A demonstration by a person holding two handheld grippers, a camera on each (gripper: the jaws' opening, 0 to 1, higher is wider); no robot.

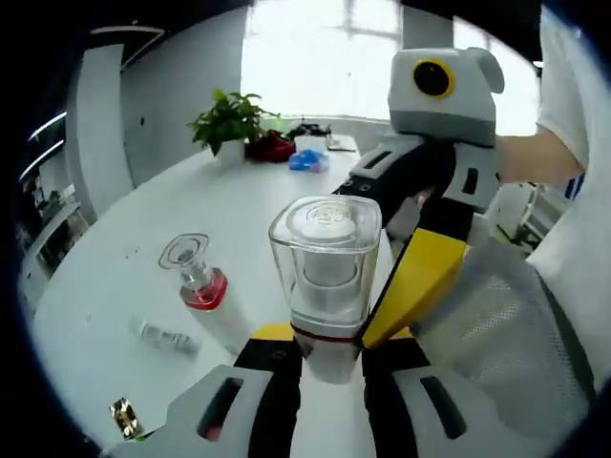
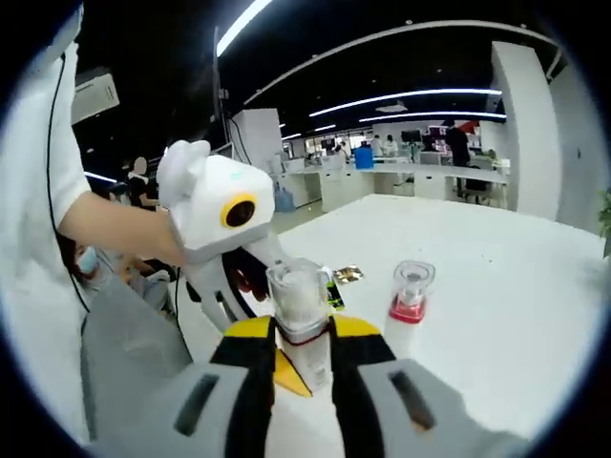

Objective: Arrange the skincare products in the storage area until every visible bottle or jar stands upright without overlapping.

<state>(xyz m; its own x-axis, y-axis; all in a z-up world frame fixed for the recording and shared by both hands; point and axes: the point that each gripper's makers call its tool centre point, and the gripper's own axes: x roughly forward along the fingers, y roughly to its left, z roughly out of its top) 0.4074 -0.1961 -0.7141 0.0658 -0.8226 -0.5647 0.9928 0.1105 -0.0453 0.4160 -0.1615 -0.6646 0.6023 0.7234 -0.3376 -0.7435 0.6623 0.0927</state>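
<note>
In the left gripper view, the left hand-held gripper (image 1: 329, 358) reaches forward over the white surface (image 1: 115, 286), and its two jaws are closed on the lower part of a clear-capped bottle (image 1: 326, 277). The bottle stands upright between the jaws and has a thin red band under its transparent cap. The right hand-held gripper (image 1: 420, 277) comes in from the right, held by a bare forearm (image 1: 535, 157), and its yellow jaw touches the side of the same bottle.

In the right gripper view, the right hand-held gripper (image 2: 304, 358) is also closed around this bottle (image 2: 299, 310), so both grippers hold it together above the surface (image 2: 516, 286). The left hand-held gripper (image 2: 229, 286) comes in from the left.

A second bottle, the pink bottle (image 1: 196, 277), is near the held one on the surface; it has a clear cap and pink liquid inside, and it seems to lean. In the right gripper view the pink bottle (image 2: 410, 291) looks upright. A small clear tube (image 1: 164, 335) lies flat beside it. At the far edge there is a green plant (image 1: 229, 119).
</note>
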